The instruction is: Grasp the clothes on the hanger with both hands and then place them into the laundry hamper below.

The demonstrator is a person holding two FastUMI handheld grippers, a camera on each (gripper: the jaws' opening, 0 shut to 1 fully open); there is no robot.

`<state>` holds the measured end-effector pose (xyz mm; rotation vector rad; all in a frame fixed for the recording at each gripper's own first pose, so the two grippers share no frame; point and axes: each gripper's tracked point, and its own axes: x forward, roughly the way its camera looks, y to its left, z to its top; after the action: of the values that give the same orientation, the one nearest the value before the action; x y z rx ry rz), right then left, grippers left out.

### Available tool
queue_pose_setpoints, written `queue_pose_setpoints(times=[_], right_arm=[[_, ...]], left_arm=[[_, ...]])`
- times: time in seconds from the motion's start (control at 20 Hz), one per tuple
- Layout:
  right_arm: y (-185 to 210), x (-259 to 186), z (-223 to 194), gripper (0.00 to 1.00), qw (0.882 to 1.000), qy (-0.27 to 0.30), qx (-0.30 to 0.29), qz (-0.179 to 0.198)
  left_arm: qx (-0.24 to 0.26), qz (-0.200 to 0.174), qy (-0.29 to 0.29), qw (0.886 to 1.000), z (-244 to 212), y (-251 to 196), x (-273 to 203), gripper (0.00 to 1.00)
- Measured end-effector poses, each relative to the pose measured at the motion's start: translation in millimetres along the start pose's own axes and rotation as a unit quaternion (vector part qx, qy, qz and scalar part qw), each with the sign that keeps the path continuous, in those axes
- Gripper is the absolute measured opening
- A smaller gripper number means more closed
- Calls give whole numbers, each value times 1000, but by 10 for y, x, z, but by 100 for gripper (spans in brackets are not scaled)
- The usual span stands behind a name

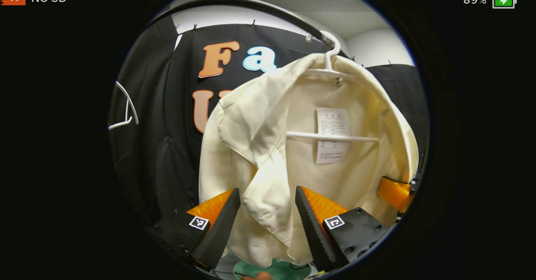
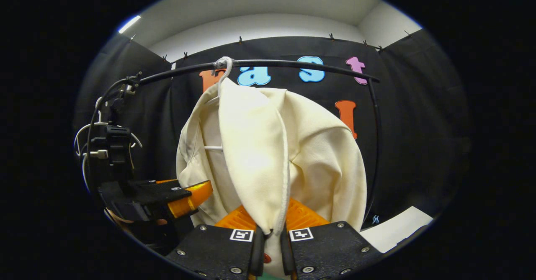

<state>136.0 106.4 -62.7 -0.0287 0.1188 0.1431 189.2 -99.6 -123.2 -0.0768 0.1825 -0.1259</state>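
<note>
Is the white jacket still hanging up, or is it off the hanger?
On. The jacket hangs from the white hanger, hooked over the black rail. The right gripper pinches its edge.

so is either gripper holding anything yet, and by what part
The right gripper pinches the cream garment by its front edge; the left gripper is open around a fold.

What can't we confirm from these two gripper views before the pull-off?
- Laundry hamper: the cream garment covers the space below in both views; only a green patch peeks under the hem in the left gripper view, identity unclear.
- Care label: print too small.
- Hanger shoulders: under the fabric.
- Right gripper: fabric hides the fingertip contact.
- Left gripper: jaws apart around a fold; contact unclear.
</note>
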Motion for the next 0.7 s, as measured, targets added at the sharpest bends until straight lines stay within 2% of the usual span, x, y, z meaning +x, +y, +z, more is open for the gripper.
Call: queue_pose_setpoints(times=[0.2, 0.4, 0.55, 0.7], right_arm=[[-19, 5, -15, 17, 1000, -1, -2, 0], [-26, 3, -14, 17, 1000, -2, -5, 1], [-28, 12, -31, 17, 1000, -2, -7, 1], [-25, 16, -45, 17, 1000, -4, -10, -2]], left_arm=[[-14, -7, 5, 1000, -60, 5, 130, 82], [-1, -7, 3, 1000, -59, 22, 159, 79], [3, -6, 6, 1000, -55, 24, 174, 70], [-1, -23, 9, 1000, -69, -27, 193, 63]])
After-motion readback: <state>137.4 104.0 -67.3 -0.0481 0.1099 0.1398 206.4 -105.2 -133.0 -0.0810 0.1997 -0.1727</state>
